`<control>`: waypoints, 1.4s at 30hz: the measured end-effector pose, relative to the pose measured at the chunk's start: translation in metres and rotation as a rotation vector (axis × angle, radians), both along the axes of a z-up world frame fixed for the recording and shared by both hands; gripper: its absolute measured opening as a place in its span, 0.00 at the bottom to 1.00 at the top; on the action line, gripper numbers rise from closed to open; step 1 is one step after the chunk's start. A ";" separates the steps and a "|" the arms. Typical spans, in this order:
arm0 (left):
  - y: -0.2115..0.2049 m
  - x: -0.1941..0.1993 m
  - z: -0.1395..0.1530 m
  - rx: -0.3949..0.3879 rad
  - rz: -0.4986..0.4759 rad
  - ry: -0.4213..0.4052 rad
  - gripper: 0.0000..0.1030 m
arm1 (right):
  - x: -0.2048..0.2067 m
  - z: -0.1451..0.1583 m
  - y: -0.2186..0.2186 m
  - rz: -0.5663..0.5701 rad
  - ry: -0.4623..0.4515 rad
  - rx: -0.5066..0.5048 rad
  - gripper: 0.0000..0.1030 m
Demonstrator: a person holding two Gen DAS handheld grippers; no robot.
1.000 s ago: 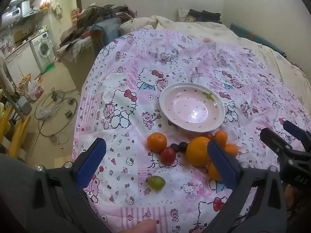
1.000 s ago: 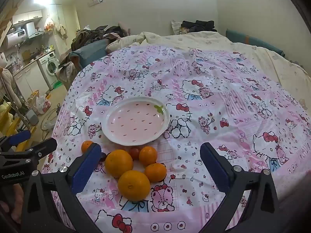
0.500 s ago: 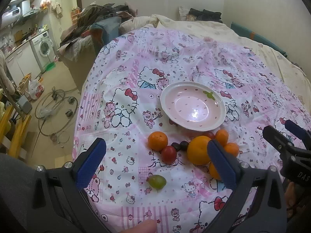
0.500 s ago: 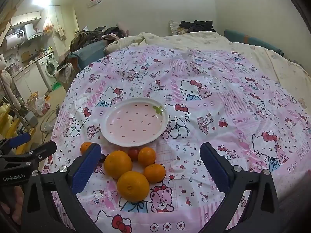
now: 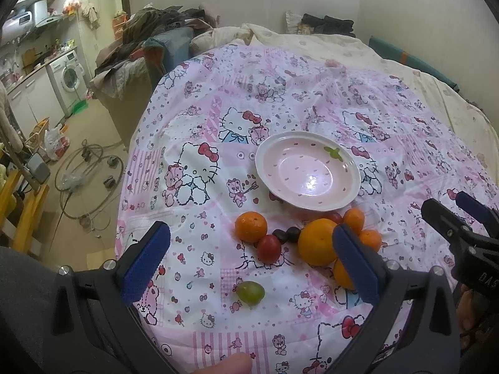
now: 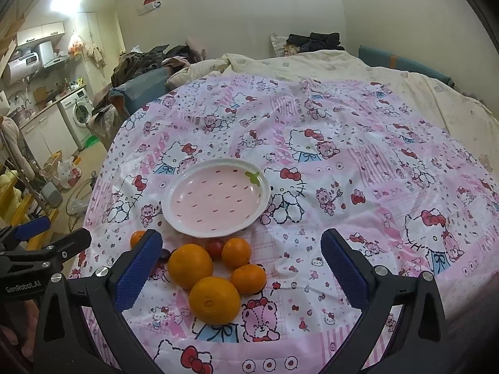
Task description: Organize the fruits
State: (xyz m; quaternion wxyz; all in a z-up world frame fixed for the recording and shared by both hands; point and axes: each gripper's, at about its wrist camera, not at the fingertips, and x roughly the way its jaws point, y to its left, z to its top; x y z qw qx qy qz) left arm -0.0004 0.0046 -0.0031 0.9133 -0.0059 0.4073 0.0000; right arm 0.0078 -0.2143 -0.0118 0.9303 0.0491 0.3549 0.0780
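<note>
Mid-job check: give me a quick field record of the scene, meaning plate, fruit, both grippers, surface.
surface: bed cover with pink cartoon print
plate: pink plate, empty, upright on the cover
oranges: two large oranges and smaller ones beside them, all on the cover just in front of the plate
other fruit: red fruit, two dark grapes, one green grape lying apart, nearest the camera
left gripper: open, holding nothing
right gripper: open, holding nothing
fruit on plate: none yet

Both wrist views look down bed from near edge; share plate (image 5: 307, 174) (image 6: 215, 199).
</note>
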 end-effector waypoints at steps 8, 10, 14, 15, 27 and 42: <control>-0.002 0.001 0.001 0.008 0.001 0.004 1.00 | 0.000 -0.001 -0.001 0.002 0.005 -0.001 1.00; -0.002 0.001 0.001 0.009 0.001 0.004 1.00 | 0.000 -0.001 -0.001 0.001 0.005 -0.001 1.00; -0.002 0.001 0.001 0.008 0.001 0.003 1.00 | 0.000 -0.001 -0.001 0.000 0.005 0.000 1.00; -0.002 0.001 0.001 0.008 0.001 0.004 1.00 | 0.001 -0.001 -0.001 0.000 0.005 -0.001 1.00; -0.002 0.001 0.000 0.008 0.001 0.003 1.00 | 0.001 0.000 -0.002 0.002 0.004 -0.001 1.00; -0.002 0.001 0.000 0.006 0.002 0.004 1.00 | 0.001 0.000 -0.001 -0.001 0.004 -0.002 1.00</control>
